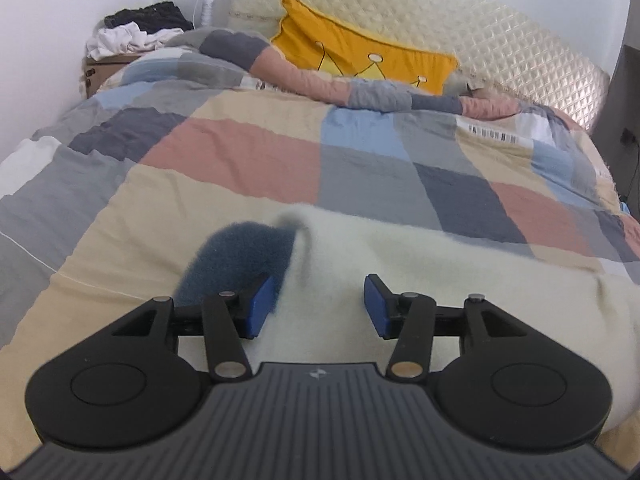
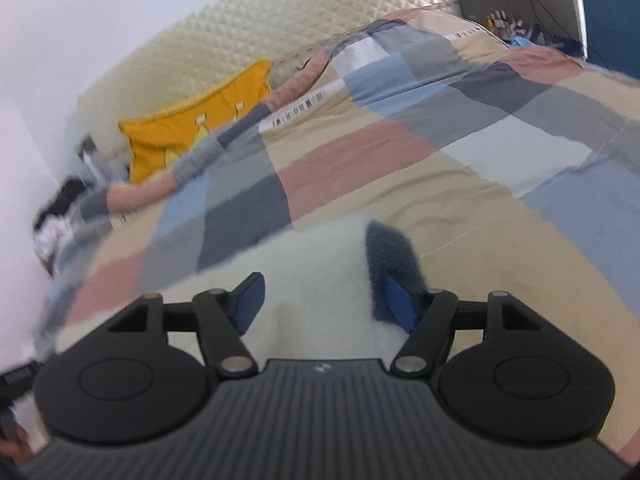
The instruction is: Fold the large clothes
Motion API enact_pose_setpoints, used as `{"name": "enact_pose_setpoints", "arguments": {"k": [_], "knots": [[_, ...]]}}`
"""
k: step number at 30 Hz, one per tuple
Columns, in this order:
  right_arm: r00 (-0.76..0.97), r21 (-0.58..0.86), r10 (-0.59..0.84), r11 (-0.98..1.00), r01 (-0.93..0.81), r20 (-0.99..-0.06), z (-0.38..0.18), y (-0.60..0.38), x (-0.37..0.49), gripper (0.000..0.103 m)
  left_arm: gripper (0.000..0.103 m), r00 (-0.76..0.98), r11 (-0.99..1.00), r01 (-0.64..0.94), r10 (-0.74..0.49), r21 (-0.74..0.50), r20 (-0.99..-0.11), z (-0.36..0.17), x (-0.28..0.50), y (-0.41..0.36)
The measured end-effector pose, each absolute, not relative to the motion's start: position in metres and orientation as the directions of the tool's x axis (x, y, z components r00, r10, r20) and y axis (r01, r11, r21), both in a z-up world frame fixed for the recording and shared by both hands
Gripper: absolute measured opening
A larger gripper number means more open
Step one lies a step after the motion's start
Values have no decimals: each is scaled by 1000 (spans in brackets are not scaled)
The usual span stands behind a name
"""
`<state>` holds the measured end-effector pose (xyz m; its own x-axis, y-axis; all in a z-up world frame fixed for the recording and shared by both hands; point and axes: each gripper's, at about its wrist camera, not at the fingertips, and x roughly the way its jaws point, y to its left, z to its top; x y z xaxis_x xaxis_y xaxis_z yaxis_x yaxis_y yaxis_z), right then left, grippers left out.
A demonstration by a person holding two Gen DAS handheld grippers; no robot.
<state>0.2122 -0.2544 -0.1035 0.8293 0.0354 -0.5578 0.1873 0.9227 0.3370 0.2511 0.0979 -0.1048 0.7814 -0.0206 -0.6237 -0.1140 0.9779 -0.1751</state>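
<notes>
Both tools wide: left tool (image 1: 318, 306), right tool (image 2: 324, 300) straddle fleece (image 1: 400, 280) on bed (image 1: 240, 152). I pinch both blue cuffs (image 1: 244, 252) level.

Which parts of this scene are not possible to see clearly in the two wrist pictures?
- Cream fleece garment: in both views its near part is hidden under the gripper body, so its shape and type are unknown.
- Left gripper and right gripper: open, fabric lying between the fingers; contact is unclear.
- Clothes pile: too small in the left view, blurred in the right.
- Label on the checked duvet: too small to read.
</notes>
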Motion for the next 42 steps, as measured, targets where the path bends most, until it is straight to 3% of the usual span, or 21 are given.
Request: {"name": "enact_pose_setpoints", "arguments": {"k": [6,13,20,27,35,39,42], "knots": [[783,154,-24,976,152,-621,-112,-229,225,70,57,768,967,-134,-36,-215,-639,-113,268,105],[771,186,-12,968,169,-636,-126,-237,252,70,67,767,967,-132,-39,-218,-640,-125,291,99],[787,211,-9,962,176,-617,-136,-240,257,70,68,785,960,-138,-44,-244,-618,-123,287,101],[807,191,-24,967,169,-590,-116,-231,238,71,68,806,936,-104,-119,-337,-580,-104,244,107],[871,179,54,983,40,-489,-82,-209,189,70,69,831,907,-69,-178,-416,-526,-81,173,92],[866,174,105,985,-22,-489,-80,-195,180,70,69,801,878,-91,-216,-470,-558,-92,141,87],[825,211,142,977,-28,-547,-90,-189,186,70,69,773,844,-122,-249,-522,-584,-101,135,88]]}}
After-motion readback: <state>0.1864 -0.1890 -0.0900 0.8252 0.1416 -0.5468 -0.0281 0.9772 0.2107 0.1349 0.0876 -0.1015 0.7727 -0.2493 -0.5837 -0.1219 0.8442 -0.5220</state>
